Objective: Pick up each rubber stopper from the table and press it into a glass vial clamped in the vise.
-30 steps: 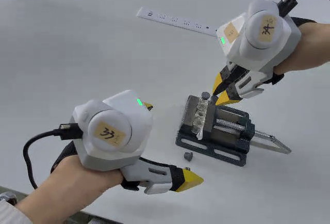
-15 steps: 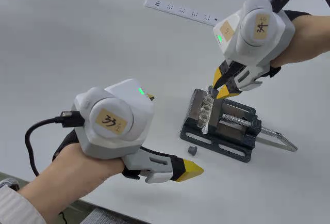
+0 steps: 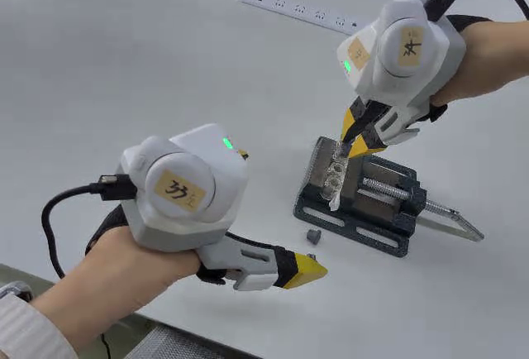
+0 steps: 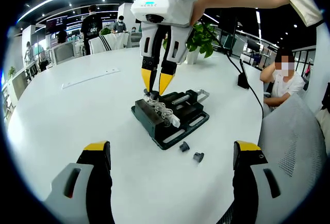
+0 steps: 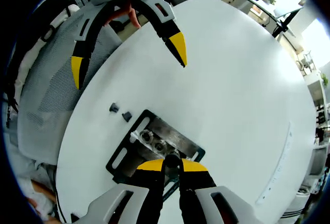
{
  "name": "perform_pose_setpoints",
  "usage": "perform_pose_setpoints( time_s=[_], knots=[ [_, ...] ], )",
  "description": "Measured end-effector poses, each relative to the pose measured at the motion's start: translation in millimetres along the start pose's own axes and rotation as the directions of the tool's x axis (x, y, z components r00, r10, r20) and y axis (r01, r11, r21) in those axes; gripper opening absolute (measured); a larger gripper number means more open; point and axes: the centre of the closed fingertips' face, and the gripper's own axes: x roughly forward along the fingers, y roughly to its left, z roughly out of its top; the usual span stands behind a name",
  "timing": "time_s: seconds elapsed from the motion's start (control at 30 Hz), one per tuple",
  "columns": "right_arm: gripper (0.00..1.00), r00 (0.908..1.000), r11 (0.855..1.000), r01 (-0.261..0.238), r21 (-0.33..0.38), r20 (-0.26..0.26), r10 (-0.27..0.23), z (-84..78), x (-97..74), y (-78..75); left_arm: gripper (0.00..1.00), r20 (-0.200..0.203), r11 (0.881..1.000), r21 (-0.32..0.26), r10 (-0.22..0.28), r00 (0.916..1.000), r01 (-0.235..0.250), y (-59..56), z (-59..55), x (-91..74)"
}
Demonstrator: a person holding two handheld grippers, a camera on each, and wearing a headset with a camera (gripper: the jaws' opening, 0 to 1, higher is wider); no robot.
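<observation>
A black vise (image 3: 364, 206) on the white table clamps a row of glass vials (image 3: 334, 179). My right gripper (image 3: 353, 147) is shut on a dark rubber stopper (image 5: 172, 158) right over the vial at the row's far end (image 4: 150, 98). Whether the stopper touches the vial mouth I cannot tell. Two loose stoppers (image 4: 184, 146) (image 4: 198, 156) lie on the table beside the vise base, also seen as small dark stoppers (image 5: 114, 108) in the right gripper view. My left gripper (image 4: 172, 147) hovers open near the table's front edge, short of the vise (image 4: 170, 116), with nothing between its jaws.
A white power strip (image 3: 302, 9) lies at the far side of the table. The vise handle (image 3: 450, 218) sticks out to the right. A grey mesh chair (image 4: 294, 146) stands by the table edge, and a seated person (image 4: 283, 82) is beyond it.
My right gripper has come down and in over the far end of the vial row with the stopper. The left gripper has barely moved. The head camera has shifted slightly.
</observation>
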Motion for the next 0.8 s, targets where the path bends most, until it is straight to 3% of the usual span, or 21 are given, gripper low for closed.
perform_pose_setpoints(
  time_s=[0.37,0.8],
  knots=[
    [0.06,0.9998,1.0,-0.013,-0.011,-0.016,0.013,0.8,2.2,1.1,0.98,-0.002,1.0,-0.01,-0.004,1.0,0.004,-2.2,-2.6,1.6],
    [0.05,0.9968,0.992,-0.044,0.12,-0.061,0.052,3.8,1.9,1.9,0.98,0.003,1.0,-0.013,-0.008,1.0,0.008,-2.8,-1.7,4.5]
  ],
)
